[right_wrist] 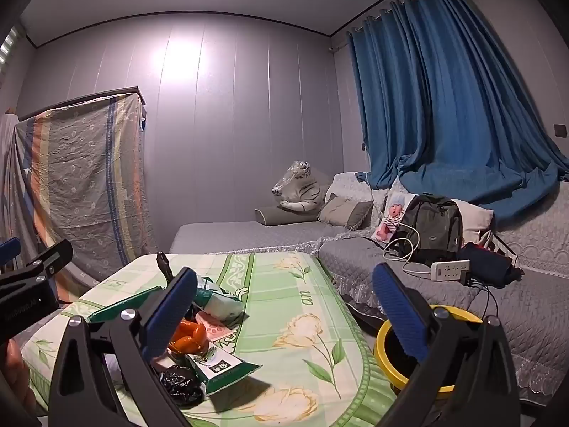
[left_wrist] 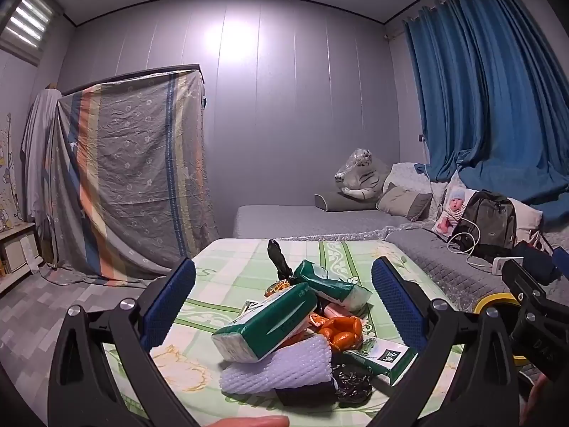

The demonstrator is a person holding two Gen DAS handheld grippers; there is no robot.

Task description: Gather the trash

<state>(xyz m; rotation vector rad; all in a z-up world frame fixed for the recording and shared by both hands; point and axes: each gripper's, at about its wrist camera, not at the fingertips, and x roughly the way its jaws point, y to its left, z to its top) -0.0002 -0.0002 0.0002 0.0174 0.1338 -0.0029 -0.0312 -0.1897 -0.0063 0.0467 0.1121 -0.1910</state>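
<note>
Trash [left_wrist: 302,323] heaped beside yellow-rimmed bin [right_wrist: 382,334]

A blue curtain [left_wrist: 480,89] hangs at two o'clock over a grey sofa [right_wrist: 444,284]. On the sofa sit a backpack [right_wrist: 432,227], a power strip [right_wrist: 450,270], cushions [right_wrist: 345,213] and a plush tiger [left_wrist: 359,174]. At ten o'clock a striped sheet [left_wrist: 131,170] drapes furniture.
</note>
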